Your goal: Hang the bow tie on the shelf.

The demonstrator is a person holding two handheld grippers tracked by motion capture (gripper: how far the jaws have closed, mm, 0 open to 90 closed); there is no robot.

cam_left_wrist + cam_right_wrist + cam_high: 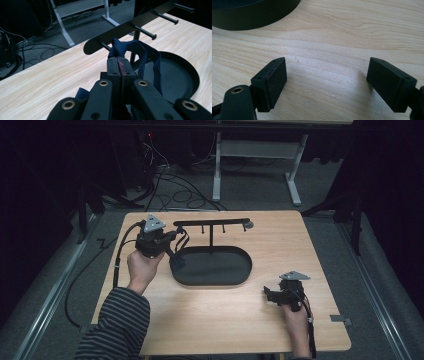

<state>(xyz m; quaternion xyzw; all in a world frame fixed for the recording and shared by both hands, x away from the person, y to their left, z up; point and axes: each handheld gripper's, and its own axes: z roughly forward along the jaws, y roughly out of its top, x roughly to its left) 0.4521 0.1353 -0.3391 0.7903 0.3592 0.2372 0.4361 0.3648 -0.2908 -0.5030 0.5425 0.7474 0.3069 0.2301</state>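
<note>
A: Entry. The left gripper has its jaws pressed flat together on a dark blue fabric strap, pinching it just near of the leftmost peg of the black hanger stand. The strap's loop hangs to the right of the jaws, over the near-left part of the stand's base; a tail drops below the gripper.

B: Step in hand, as I read it: hang the loop on that peg?

A: That is my judgement. To do it well, hold the pinch firm, lift the loop clear of the peg tip, carry it along the peg toward the bar, and only then let go. Releasing short of the bar risks the strap sliding off the peg end.

B: Right gripper?

A: Low over the wooden table at the near right, well apart from the stand. Jaws spread wide, nothing between them; bare wood shows in the gap.

B: Containers?

A: One: the black oval tray forming the stand's base, mid-table. Nothing lies in it that I can see. The other pegs carry nothing.
</note>
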